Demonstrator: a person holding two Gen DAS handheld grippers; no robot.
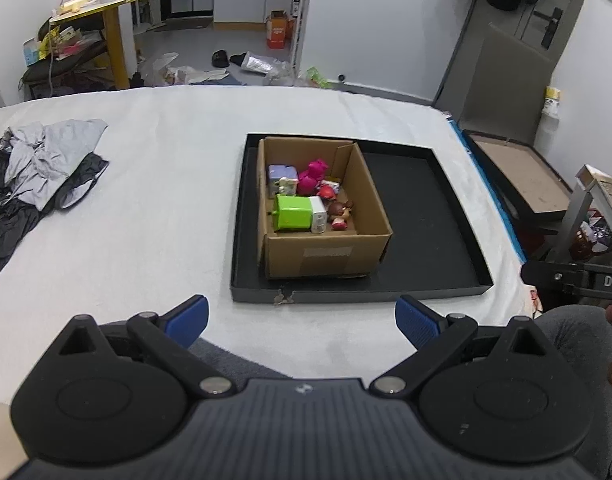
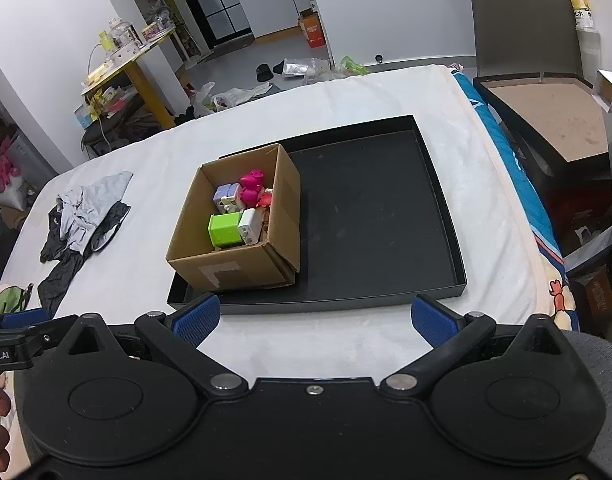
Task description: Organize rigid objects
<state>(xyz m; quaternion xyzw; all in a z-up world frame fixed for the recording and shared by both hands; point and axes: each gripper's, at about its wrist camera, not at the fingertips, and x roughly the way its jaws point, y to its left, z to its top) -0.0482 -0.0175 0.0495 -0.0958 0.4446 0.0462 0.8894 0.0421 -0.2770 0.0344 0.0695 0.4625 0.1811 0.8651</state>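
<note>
Both the left gripper (image 1: 302, 322) and right gripper (image 2: 316, 318) hover with jaws spread, empty, near the bed edge. Toys fill the cardboard box (image 2: 242, 268) at the black tray's (image 2: 386, 220) left side; tray's right half bare.

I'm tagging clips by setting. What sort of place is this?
Probably a lived-in home room, not a lab: a bed with a white cover serves as the worktop, crumpled clothes lie on it, and bags litter the floor beyond.
</note>
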